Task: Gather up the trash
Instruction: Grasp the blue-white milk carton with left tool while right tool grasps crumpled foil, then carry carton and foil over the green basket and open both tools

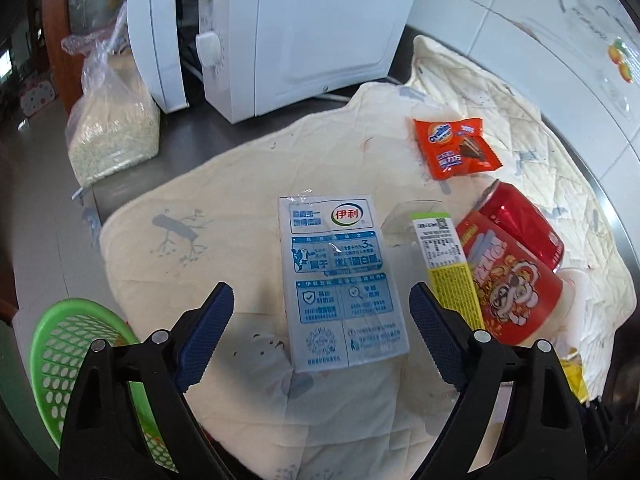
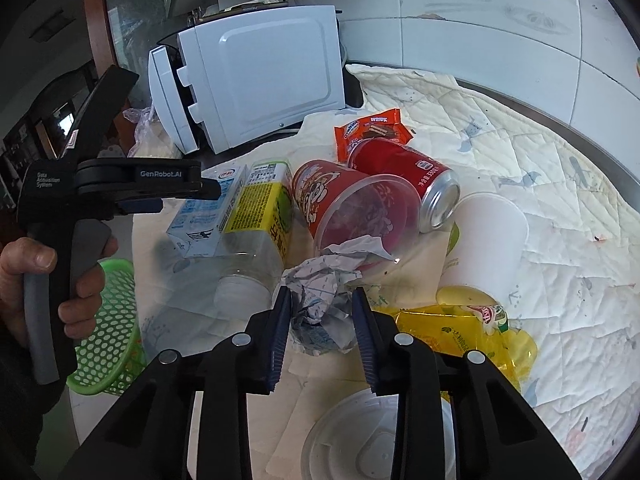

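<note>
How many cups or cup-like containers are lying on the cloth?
2: a red printed plastic cup on its side beside the red can, and a white paper cup to the can's right. Others may be hidden.

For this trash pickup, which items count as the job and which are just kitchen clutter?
Job:
milk carton
crumpled paper
red can
orange snack wrapper
red cup
white paper cup
green basket

Just there:
microwave
bag of grain
quilted cloth
</note>
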Motion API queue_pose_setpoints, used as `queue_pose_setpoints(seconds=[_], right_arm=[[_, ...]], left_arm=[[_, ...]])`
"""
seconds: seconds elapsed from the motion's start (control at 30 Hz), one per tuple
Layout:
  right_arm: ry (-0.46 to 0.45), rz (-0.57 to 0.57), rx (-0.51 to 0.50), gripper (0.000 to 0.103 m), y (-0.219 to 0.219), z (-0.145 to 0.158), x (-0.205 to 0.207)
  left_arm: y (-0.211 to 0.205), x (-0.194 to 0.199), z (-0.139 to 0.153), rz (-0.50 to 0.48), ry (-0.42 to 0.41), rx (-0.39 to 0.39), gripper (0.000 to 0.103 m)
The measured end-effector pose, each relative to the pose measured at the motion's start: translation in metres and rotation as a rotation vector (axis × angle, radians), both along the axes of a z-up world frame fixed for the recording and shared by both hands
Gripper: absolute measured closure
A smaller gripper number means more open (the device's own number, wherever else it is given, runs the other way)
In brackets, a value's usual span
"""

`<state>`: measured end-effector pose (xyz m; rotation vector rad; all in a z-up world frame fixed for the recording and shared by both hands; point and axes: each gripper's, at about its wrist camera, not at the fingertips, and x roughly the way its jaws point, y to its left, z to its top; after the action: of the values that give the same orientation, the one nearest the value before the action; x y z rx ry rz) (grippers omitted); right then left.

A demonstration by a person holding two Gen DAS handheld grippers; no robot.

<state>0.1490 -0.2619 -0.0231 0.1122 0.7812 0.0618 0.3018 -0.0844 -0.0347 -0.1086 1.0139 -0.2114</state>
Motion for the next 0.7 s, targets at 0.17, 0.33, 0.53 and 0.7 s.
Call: queue_pose_setpoints(seconds=[0.17,0.33,0.53,0.7], right_arm=[[0.006,0.009,0.01,0.07,-0.001,-0.001,0.003],[0.013,0.022,-0.007,0.063,0.003,-0.004,0.007],[0.03,0.025,-0.029,0.058,0.007,-0.011,0.016],[0.03,0.015,-0.044,0.055,0.009,-0.015,0.022]], left_arm=[[0.0,0.013,-0.008,-0.001,0.056,-0.046,0.016],[-0.008,0.022,-0.016,0.002,0.086,-0.03,0.016],[-0.009,0.03,-0.027,0.01,0.123,-0.043,0.033],[-0.011,0.024,-0.024,0.002,0.099,-0.031,0.035]])
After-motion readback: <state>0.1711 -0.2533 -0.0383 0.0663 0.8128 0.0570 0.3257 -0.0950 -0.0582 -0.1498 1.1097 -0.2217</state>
